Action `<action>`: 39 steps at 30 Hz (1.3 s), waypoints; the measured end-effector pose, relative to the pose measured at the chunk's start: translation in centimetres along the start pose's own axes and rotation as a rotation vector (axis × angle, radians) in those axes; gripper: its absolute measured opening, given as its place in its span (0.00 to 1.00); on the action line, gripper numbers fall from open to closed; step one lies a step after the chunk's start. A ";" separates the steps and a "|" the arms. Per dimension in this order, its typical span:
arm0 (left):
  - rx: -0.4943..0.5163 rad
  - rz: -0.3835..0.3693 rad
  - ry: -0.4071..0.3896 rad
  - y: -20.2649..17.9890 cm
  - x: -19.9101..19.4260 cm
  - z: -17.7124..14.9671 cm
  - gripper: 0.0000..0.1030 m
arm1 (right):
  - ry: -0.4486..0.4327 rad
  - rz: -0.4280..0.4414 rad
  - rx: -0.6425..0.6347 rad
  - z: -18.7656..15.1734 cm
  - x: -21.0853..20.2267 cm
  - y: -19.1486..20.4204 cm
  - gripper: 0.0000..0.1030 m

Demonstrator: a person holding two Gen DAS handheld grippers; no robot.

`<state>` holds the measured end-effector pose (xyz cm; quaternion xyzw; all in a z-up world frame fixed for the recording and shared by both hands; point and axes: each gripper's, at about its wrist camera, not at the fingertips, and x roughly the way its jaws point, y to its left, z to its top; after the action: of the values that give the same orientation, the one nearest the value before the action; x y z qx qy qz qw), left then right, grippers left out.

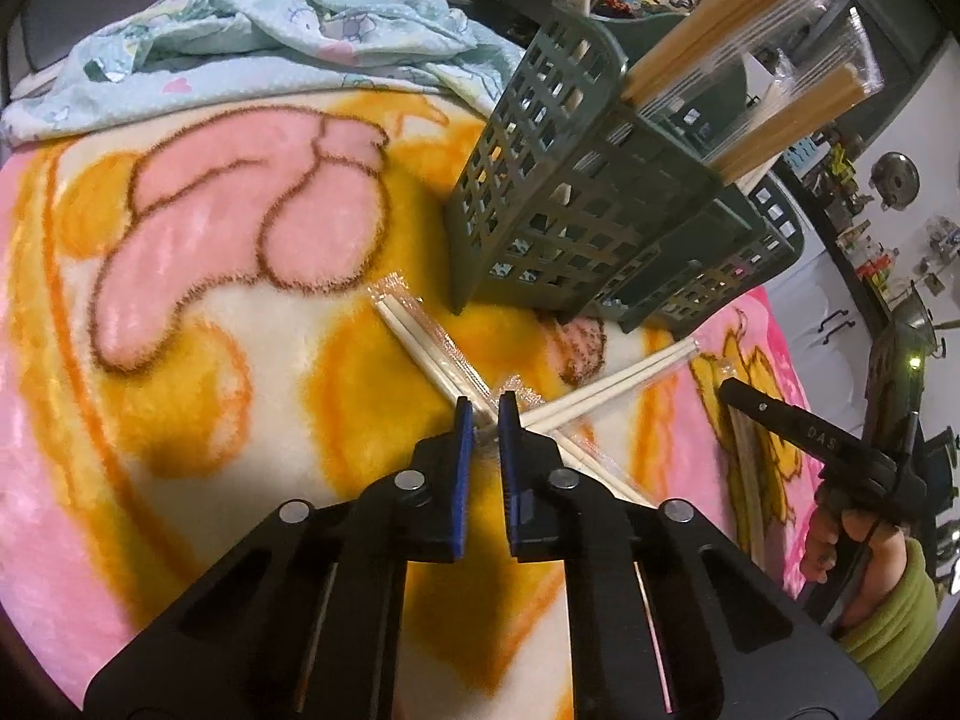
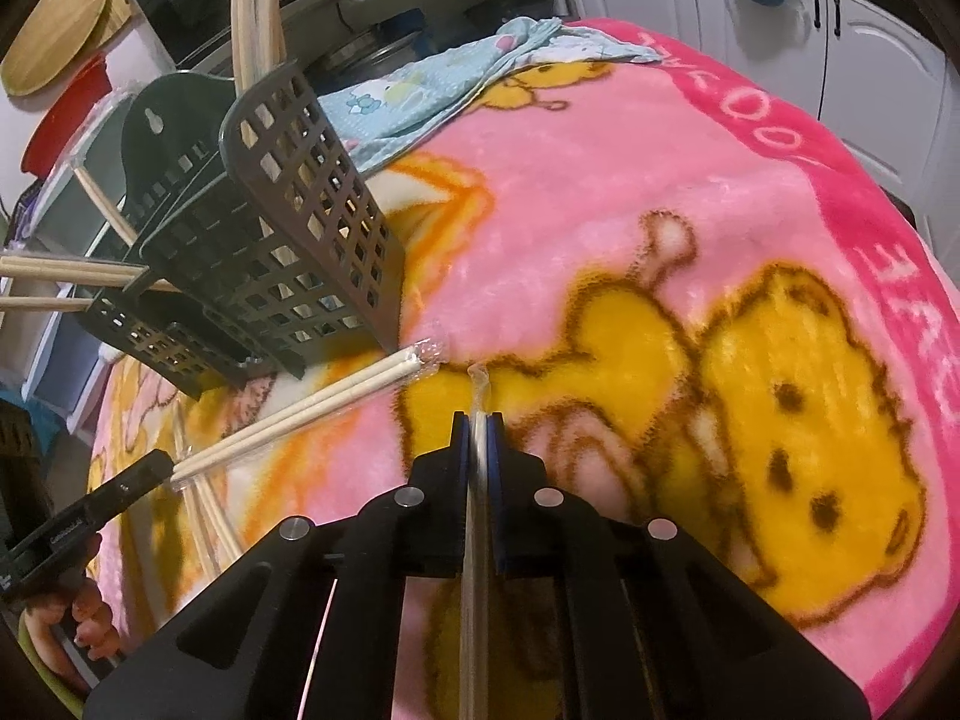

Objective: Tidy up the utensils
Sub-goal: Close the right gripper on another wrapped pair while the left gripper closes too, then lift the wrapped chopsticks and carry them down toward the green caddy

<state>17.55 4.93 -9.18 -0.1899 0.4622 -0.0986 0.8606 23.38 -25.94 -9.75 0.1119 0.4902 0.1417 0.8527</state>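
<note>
A dark green slotted utensil basket (image 1: 576, 204) stands on the cartoon blanket and holds several wrapped chopstick pairs (image 1: 720, 18). It also shows in the right wrist view (image 2: 288, 240). Two wrapped pairs lie crossed on the blanket: one (image 1: 414, 336) runs toward the basket, the other (image 1: 624, 381) runs right. My left gripper (image 1: 483, 414) is partly open, its fingers astride the crossing point. My right gripper (image 2: 478, 423) is shut on a wrapped chopstick pair (image 2: 477, 480), held lengthwise between the fingers. The right gripper shows in the left wrist view (image 1: 780, 420).
A pale blue cloth (image 1: 270, 42) is bunched at the far side of the blanket (image 1: 180, 300). White cabinets (image 2: 780, 30) and a cluttered counter lie beyond. Another wrapped pair (image 2: 312, 408) lies by the basket. The left gripper's finger (image 2: 120, 489) shows at lower left.
</note>
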 end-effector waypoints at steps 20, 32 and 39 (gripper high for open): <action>0.072 -0.081 -0.105 -2.7 -5.2 0.9 0.01 | -0.116 0.072 -0.025 0.9 -4.3 1.4 0.06; 0.159 -0.168 -0.186 -6.9 -8.6 2.1 0.00 | -0.251 0.121 -0.125 1.7 -10.0 4.5 0.06; 0.214 -0.207 -0.201 -9.0 -9.6 2.8 0.00 | -0.312 0.142 -0.150 2.2 -12.1 5.0 0.06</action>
<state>14.58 0.74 3.25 -0.1526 0.3387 -0.2159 0.9030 18.80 -25.65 2.72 0.1031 0.3307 0.2186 0.9122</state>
